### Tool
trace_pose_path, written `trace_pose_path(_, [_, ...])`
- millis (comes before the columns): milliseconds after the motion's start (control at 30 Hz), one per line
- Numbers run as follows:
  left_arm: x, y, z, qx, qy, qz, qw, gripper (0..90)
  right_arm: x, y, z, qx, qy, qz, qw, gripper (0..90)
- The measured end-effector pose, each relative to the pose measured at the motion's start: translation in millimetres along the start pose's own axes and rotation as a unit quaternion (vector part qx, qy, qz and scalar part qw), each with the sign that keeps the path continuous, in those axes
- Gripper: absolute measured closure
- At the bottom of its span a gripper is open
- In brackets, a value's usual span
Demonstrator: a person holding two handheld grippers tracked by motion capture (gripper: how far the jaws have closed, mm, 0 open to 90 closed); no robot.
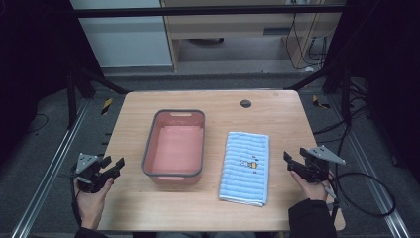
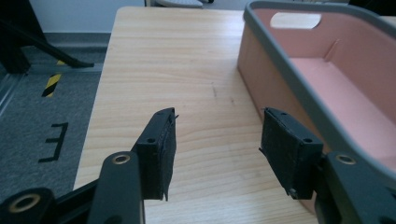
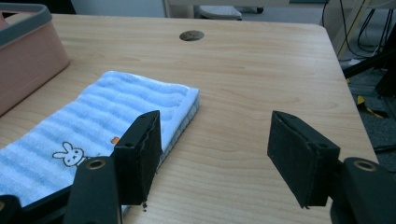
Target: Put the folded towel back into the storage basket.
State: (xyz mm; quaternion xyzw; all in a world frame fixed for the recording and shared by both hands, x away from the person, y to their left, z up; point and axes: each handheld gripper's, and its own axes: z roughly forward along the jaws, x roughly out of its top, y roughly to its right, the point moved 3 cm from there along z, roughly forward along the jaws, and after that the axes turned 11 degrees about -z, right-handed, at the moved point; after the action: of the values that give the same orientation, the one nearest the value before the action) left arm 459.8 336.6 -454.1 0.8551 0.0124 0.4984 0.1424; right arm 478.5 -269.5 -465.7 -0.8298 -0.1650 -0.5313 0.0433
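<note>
towel (image 1: 245,167) lies folded beside the pink basin (image 1: 174,147). we hold left gripper (image 1: 112,167) and right gripper (image 1: 292,161) wide apart, both empty.

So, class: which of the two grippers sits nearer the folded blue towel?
The right gripper; the pink basin separates the left gripper from the striped towel.

Left gripper (image 1: 118,163) sits lower left of the high view, held in the left hand (image 1: 91,198), jaws spread wide, nothing between them. Right gripper (image 1: 288,159) sits lower right, held in the right hand (image 1: 312,188), dark sleeve (image 1: 309,220) below; jaws likewise wide apart.
</note>
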Motion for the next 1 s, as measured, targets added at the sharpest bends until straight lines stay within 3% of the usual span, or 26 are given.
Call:
trace_pose_path(467, [22.0,16.3,-21.7,-0.030,0.032,0.018,0.9989,37.8,11.1,-3.5,-5.7,0.008,0.014,-0.041,0.9990,30.8])
trace_pose_path(733, [26.6,25.6,-25.4,-0.030,0.036,0.020,0.9987,34.8,20.7,-6.2,-11.4,0.009,0.036,-0.033,0.9988,29.0])
trace_pose_path(1000, [30.7,43.3,-27.5,-0.046,0.040,0.026,0.9978,32.0,32.1,-6.1,-20.5,0.019,0.053,-0.032,0.9979,31.0])
